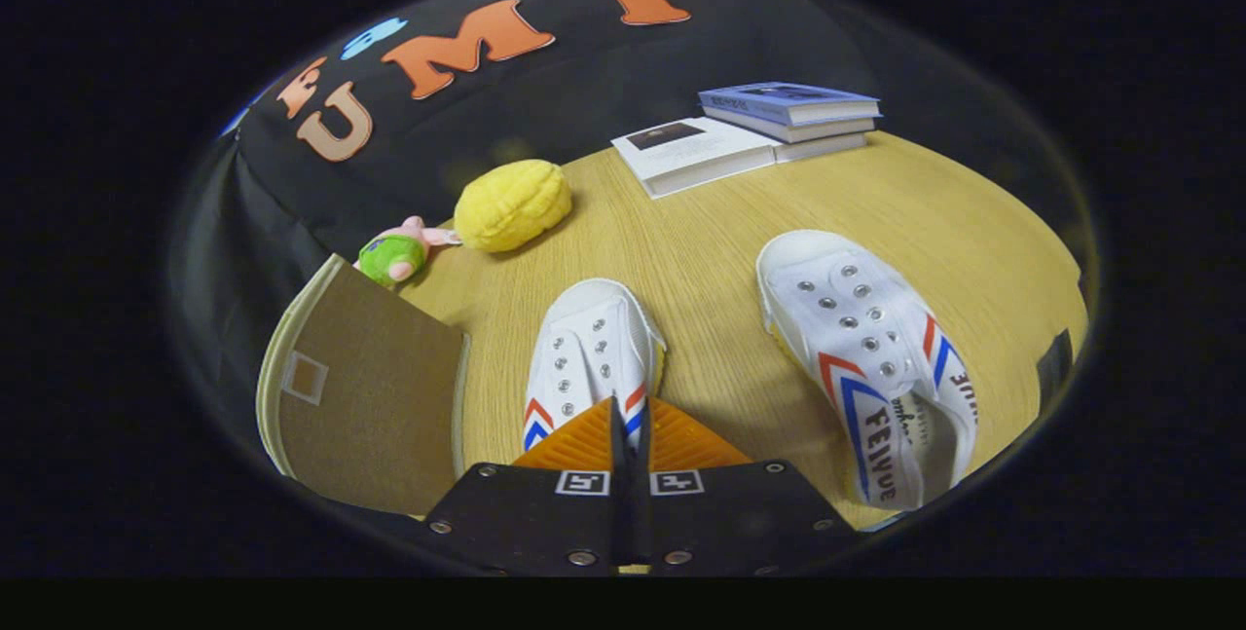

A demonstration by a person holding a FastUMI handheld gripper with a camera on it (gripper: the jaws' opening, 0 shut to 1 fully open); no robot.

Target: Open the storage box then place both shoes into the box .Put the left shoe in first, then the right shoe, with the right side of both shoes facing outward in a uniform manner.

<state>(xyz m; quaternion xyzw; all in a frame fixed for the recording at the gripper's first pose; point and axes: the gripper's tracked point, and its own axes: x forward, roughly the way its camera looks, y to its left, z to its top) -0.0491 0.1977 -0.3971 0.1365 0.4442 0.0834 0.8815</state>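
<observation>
Two white canvas shoes with red and blue chevrons lie on the round wooden table (740,221). One shoe (589,357) points away from me, directly ahead of my gripper (626,408). The fingers are closed together over the shoe's rear part, pinching its upper, and they hide the opening. The other shoe (866,357) lies to the right of the fingers, rolled partly onto its side with its lettered flank up. The storage box (365,406) stands to the left of the fingers, with its brown cardboard flap facing me.
Beyond the shoes, a yellow plush toy (513,204) and a small green and pink plush (394,255) sit near the box's far corner. A stack of books (769,124) lies at the table's far side.
</observation>
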